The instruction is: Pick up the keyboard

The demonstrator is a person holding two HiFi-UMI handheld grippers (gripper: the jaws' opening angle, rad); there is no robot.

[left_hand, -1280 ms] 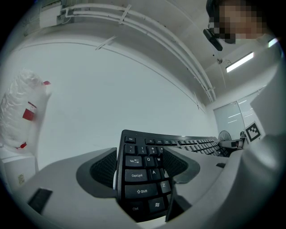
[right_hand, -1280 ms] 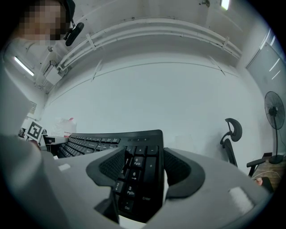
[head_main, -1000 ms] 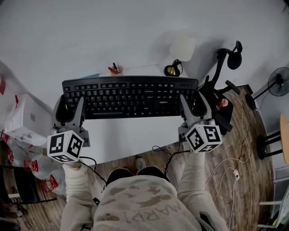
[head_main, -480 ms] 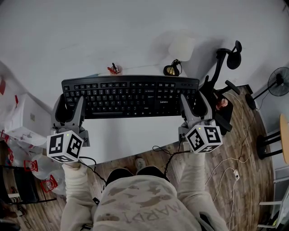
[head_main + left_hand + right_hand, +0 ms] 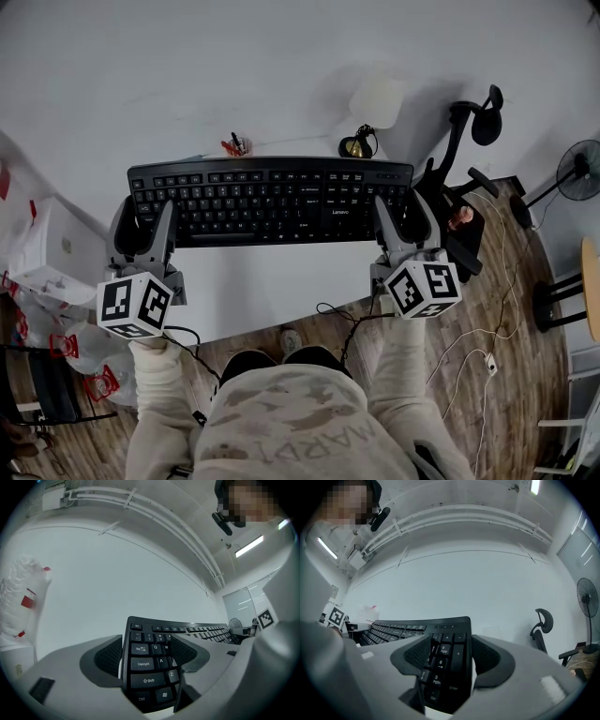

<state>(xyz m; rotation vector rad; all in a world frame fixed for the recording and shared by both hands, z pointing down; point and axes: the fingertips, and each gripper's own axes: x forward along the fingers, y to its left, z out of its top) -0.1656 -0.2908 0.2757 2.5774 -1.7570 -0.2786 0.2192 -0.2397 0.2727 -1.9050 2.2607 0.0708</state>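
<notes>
1. While the left gripper (image 5: 150,208) and the right gripper (image 5: 401,206) each have one end of the keyboard (image 5: 272,202) clamped between widely spread fingers (image 5: 186,651), the hold looks shallow. On each side the inner finger lies on the keys and the outer one sits low at the end edge. Smooth keys that give under pressure could let an end slide out.
2. The keyboard runs parallel to the front edge of the counter (image 5: 272,281), over its near half. I judge it to be raised a little, though no view shows a clear gap beneath it.
3. If one hand rose faster than the other, the long board would twist between the fingers and an end could drop onto the counter.
4. Carrying it toward the back edge could knock over the cup (image 5: 240,146) or the small lamp (image 5: 356,145), both just behind its far side.
5. That cup holds a few thin sticks, red and dark, probably pens, though they are too small to be sure.
6. Off the counter's left edge stands a white box (image 5: 52,230) with plastic bags (image 5: 37,281) against it. What is inside them cannot be seen.
</notes>
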